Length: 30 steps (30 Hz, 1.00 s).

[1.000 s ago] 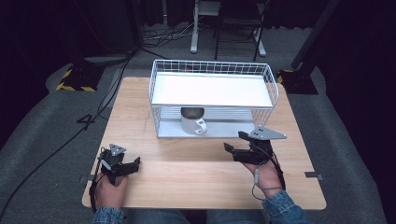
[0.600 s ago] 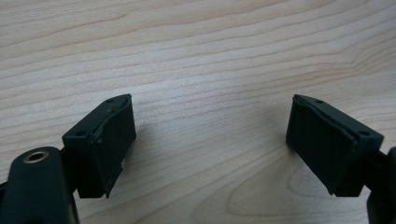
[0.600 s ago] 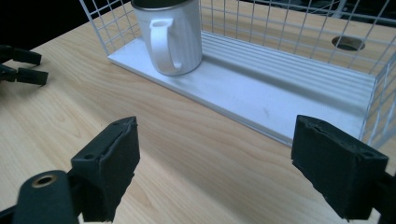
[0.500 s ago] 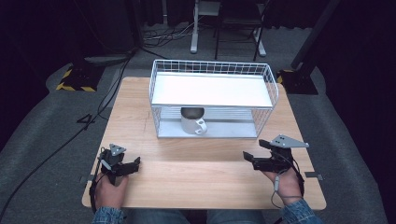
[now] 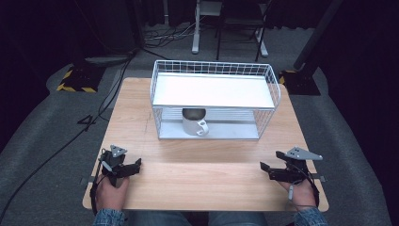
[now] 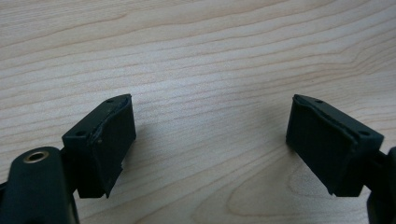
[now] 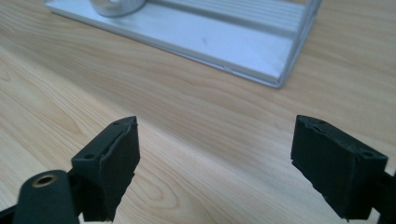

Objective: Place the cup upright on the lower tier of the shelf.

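A metal mug (image 5: 194, 121) with a white handle stands on the lower level of a white wire rack (image 5: 272, 80), under its white shelf. My left gripper (image 5: 123, 161) rests low at the table's near left, open, with bare wood between its pads (image 6: 210, 140). My right gripper (image 5: 271, 160) sits at the near right, pointing left. Its jaws have just been opening and stand wide with nothing between them (image 7: 215, 154). In the right gripper view the rack's metal base (image 7: 233, 42) and the mug's bottom (image 7: 114, 5) lie beyond the jaws.
The wooden table (image 5: 202, 165) has a bare strip between the rack and its near edge. Dark floor, cables and chair legs surround it. A yellow-and-black striped block (image 5: 75, 81) lies on the floor at the far left.
My right gripper has drawn back from the rack's front toward the table's near right corner and come lower. The left gripper has stayed where it was.
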### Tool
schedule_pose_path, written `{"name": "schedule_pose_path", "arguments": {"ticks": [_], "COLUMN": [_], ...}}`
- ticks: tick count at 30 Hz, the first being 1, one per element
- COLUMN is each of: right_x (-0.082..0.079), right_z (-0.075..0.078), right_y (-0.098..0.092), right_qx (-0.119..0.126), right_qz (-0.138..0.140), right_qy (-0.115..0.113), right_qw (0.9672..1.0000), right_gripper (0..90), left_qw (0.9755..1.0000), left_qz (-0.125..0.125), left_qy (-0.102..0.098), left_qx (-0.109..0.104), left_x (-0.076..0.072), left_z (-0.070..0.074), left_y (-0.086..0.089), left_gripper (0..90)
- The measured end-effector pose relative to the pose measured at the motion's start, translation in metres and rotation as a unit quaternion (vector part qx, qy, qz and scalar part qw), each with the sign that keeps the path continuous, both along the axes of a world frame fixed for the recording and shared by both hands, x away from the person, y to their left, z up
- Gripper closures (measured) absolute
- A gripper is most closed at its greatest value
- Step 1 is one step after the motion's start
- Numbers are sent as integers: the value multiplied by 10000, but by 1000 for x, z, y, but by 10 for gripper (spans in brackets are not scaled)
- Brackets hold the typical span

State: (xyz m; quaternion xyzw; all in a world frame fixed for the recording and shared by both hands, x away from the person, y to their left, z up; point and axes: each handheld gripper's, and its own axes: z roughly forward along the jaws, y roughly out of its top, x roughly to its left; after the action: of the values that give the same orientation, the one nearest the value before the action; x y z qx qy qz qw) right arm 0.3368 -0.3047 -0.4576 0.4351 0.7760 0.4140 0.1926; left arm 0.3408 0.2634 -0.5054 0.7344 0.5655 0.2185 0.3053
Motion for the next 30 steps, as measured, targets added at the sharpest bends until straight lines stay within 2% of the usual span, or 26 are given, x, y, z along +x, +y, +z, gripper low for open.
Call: {"name": "schedule_pose_path", "arguments": {"ticks": [6,11,14,16,20,23,25,27,30], "right_x": [3,4,5,5,7,10,10,10,11], "right_z": [-21,-33,-39,-41,-45,-47,-47,-48,-48], "right_y": [-16,-25,-26,-27,-27,-27,-26,-22,-20], "right_qx": [-70,-29,-146,-257,-280,-344,-366,-631,-628], "right_qz": [-191,-346,-371,-361,-398,-452,-453,-450,-450], "right_qy": [190,239,258,273,273,387,384,308,349], "right_qw": [9996,9991,9989,9986,9984,9976,9976,9965,9964], "right_gripper": [159,159,159,159,157,155,155,138,125], "left_qw": [10000,10000,10000,10000,10000,10000,10000,10000,10000], "left_qz": [4,6,2,-3,6,-3,-2,0,6], "left_qy": [11,11,11,-1,11,-2,0,-2,11], "left_qx": [-18,-18,-14,5,-19,6,3,3,-19], "left_x": [0,0,0,0,0,0,0,0,0], "left_z": [0,0,0,0,0,0,0,0,0], "left_y": [0,0,0,0,0,0,0,0,0], "left_gripper": [162,161,161,161,161,161,161,161,161]}}
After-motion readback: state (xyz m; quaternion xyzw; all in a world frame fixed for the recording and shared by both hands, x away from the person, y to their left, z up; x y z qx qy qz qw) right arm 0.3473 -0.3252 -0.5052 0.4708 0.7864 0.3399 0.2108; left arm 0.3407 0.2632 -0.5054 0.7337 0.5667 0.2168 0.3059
